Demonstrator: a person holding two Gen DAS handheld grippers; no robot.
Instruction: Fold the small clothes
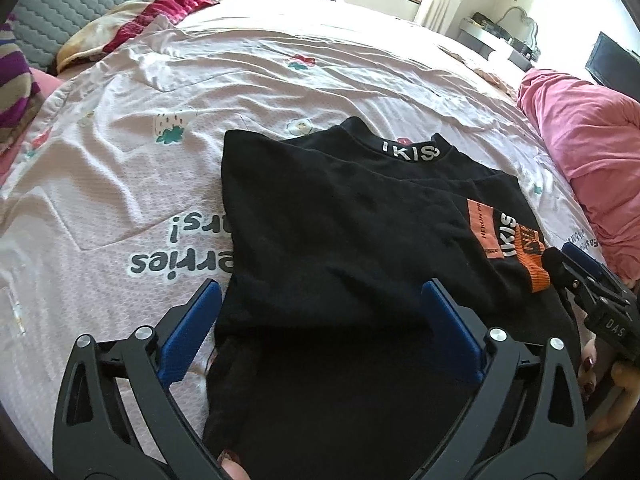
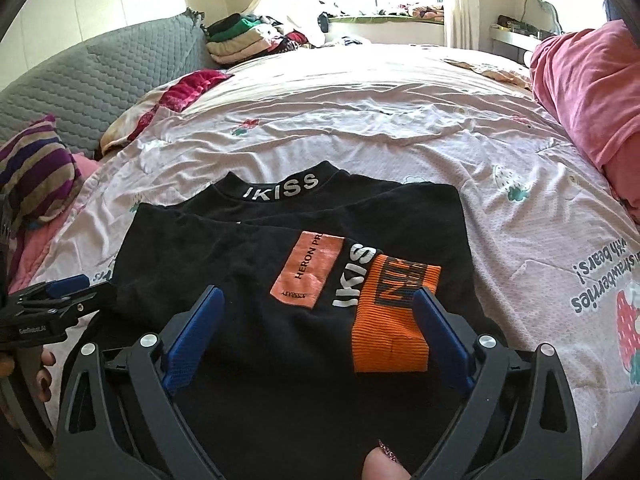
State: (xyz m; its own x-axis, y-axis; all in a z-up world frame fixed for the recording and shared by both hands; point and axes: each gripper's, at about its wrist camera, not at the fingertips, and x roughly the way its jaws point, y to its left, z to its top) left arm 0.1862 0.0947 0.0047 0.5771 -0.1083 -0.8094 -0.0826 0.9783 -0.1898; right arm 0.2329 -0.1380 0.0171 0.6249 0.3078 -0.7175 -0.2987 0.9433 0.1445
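A small black top [image 1: 340, 224] with a white "IKISS" collar and orange patches lies on the bed, its sides folded inward. It also shows in the right wrist view [image 2: 248, 280]. My left gripper [image 1: 322, 294] is open, its blue pads astride the garment's near left part. My right gripper [image 2: 320, 300] is open over the near right part, by the orange cuff [image 2: 390, 320]. Each gripper shows in the other's view: the right one [image 1: 592, 280] at the right edge, the left one [image 2: 56, 296] at the left edge.
The bed has a pale pink strawberry-print quilt [image 1: 200, 100]. A pink blanket [image 2: 592, 92] is heaped at the right. A striped pillow [image 2: 36, 172] and a grey padded headboard [image 2: 100, 76] are at the left. Folded clothes [image 2: 240, 36] are stacked at the far side.
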